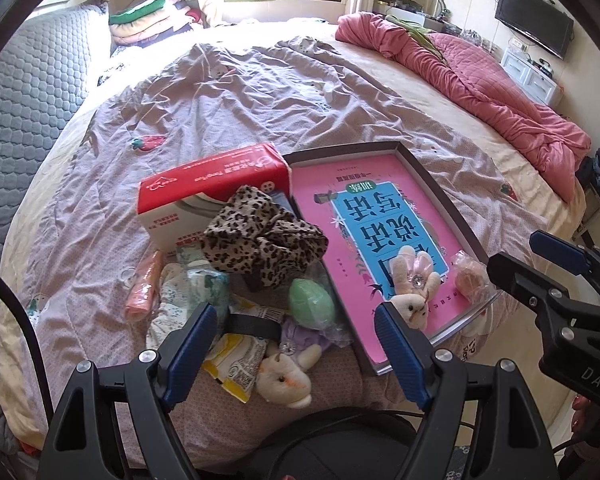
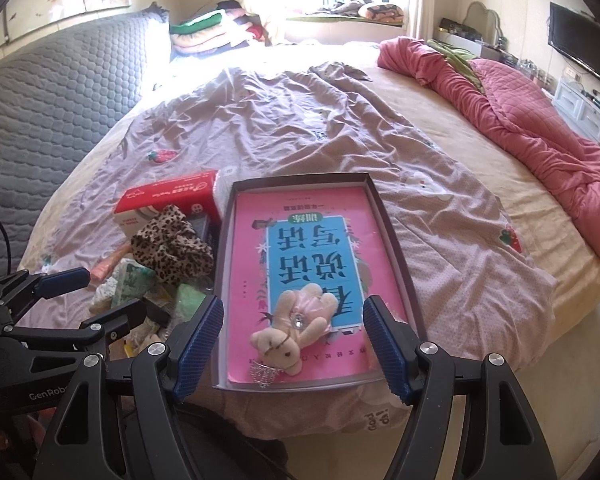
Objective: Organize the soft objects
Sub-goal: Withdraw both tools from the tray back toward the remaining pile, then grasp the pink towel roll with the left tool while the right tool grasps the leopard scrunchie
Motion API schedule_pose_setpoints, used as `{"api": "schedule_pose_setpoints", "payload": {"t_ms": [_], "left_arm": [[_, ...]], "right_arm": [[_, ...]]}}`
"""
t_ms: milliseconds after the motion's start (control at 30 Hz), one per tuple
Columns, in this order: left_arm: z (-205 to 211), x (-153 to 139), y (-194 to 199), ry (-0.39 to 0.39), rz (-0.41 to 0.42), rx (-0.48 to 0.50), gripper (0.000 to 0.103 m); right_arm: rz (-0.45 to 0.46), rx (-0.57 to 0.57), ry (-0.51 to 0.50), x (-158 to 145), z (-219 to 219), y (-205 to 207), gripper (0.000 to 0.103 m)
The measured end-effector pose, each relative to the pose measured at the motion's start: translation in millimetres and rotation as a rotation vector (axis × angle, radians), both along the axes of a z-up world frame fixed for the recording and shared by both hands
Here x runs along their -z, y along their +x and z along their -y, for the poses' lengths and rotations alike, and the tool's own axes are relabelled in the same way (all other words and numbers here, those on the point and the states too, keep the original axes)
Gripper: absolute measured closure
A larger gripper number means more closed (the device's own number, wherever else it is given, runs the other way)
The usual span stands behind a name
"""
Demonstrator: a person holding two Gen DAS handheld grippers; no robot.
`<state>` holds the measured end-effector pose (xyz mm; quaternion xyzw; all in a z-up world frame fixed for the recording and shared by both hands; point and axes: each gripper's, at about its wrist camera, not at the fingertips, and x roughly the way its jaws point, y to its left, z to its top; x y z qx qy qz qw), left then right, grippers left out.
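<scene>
With both the left gripper and right gripper released and empty, a careless reach could snag the leopard-print fabric scrunchie and drag the loose pile beside the shallow dark-rimmed cardboard tray.

You have two small plush bears here: one pale pink bear between the right gripper's fingers, one white bear just ahead of the left gripper's. You also have one leopard-print cloth, one green egg-shaped toy, one red tissue box, and one shallow tray holding one pink book.
</scene>
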<state>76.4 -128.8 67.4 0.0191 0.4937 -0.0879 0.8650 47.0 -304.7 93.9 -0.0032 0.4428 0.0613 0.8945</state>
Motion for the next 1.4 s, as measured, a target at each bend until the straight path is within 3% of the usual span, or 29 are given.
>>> {"api": "schedule_pose_setpoints", "payload": {"t_ms": [900,1400], "left_arm": [[-122,6,-10,-0.023,-0.027,-0.204,0.023],[-169,49,-24,-0.05,-0.104,-0.288,0.023]], "right_arm": [[0.004,-0.147,-0.036,-2,-62,-5,0.029],[-0.047,-0.198,-0.05,27,-86,-1,0.029]]}}
